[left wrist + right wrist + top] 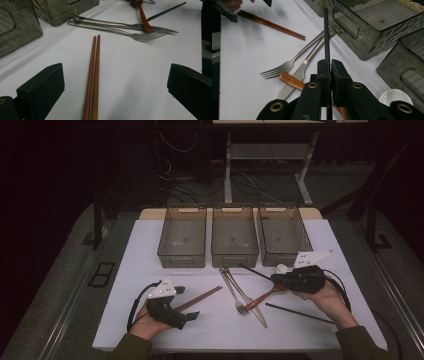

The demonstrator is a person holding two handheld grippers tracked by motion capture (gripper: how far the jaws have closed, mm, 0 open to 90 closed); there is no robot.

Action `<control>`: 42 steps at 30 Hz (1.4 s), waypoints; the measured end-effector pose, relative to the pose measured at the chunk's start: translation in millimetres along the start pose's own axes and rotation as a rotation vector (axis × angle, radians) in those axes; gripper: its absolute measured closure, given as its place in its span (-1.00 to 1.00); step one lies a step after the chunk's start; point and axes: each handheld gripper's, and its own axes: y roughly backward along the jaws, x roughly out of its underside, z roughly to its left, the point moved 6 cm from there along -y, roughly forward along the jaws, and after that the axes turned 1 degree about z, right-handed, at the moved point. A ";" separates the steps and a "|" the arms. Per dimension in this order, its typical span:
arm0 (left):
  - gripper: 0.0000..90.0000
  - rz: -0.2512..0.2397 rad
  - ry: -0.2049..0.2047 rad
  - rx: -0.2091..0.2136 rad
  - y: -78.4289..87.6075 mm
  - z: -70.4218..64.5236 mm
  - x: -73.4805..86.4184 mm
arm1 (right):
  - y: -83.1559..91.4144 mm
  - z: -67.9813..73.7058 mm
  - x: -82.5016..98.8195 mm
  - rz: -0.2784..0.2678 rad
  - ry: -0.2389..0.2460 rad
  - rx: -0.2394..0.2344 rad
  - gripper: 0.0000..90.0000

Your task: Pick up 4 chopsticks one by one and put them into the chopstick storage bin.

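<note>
Two grippers work at the white table [125, 320], and the fork [235, 292] lying in the middle of it serves as the landmark. Nearest the person and to the right of the fork, a second black chopstick [300, 313] lies flat on the table. Just beyond it, the right gripper [328, 72] has its jaws pressed together on a thin black chopstick [326, 32], pinching it near one end so that the long free part runs out past the fork's handle toward the middle bin [234, 237]. Such a stick is judged light, stiff and smooth, so it could swivel or slip in a grip this close to its end; a hold nearer its middle would carry it more steadily. Left of the fork, the left gripper [115, 87] rests with its jaws spread wide to either side of a pair of brown chopsticks [93, 75], touching neither. These look like wood, light and rigid, and lying tight together they would be best taken as one bundle around mid-length. A table knife [250, 302] lies beside the fork, and a wooden-handled spoon [265, 296] rests across the knife. Beyond the fork stand three smoky plastic bins in a row, the left bin [182, 237] and the right bin [285, 235] flanking the middle one.
</note>
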 end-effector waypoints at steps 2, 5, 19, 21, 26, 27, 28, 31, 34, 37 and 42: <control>-1.00 0.004 -0.002 -0.002 -0.6 0.1 0.1 | -2.6 -0.5 -3.6 -0.002 0.000 0.004 0.90; -1.00 0.007 -0.007 -0.004 -0.3 -0.4 0.4 | -4.7 -2.2 -8.2 -0.014 -0.006 0.005 0.90; -1.00 -0.007 -0.007 0.008 0.0 0.2 -0.5 | -21.1 -10.5 -34.1 -0.021 -0.030 0.041 0.90; -1.00 -0.008 -0.003 0.008 -0.3 0.4 -0.5 | -23.5 -13.0 -39.2 -0.026 -0.037 0.046 0.90; -1.00 -0.008 -0.001 0.006 -0.4 0.4 -0.5 | -28.4 -20.0 -51.9 -0.036 -0.043 0.051 0.90; -1.00 -0.009 0.000 0.005 -0.3 0.6 -0.6 | -29.3 -21.2 -54.2 -0.038 -0.043 0.052 0.90; -1.00 -0.009 0.000 0.005 -0.2 0.4 -0.7 | -30.2 -21.9 -56.5 -0.041 -0.047 0.047 0.90; -1.00 -0.009 0.002 0.006 -0.6 0.1 -0.7 | -33.3 -24.0 -62.8 -0.042 -0.050 0.051 0.90; -1.00 -0.011 0.001 0.009 -0.9 -0.1 -0.9 | -37.0 -25.8 -69.0 -0.041 -0.050 0.054 0.90; -1.00 -0.011 -0.001 0.010 -0.6 -0.3 -1.0 | -41.6 -26.5 -76.2 -0.038 -0.048 0.055 0.90; -1.00 -0.016 0.000 0.013 -0.8 -0.9 -1.6 | -51.2 -27.1 -89.7 -0.029 -0.049 0.061 0.90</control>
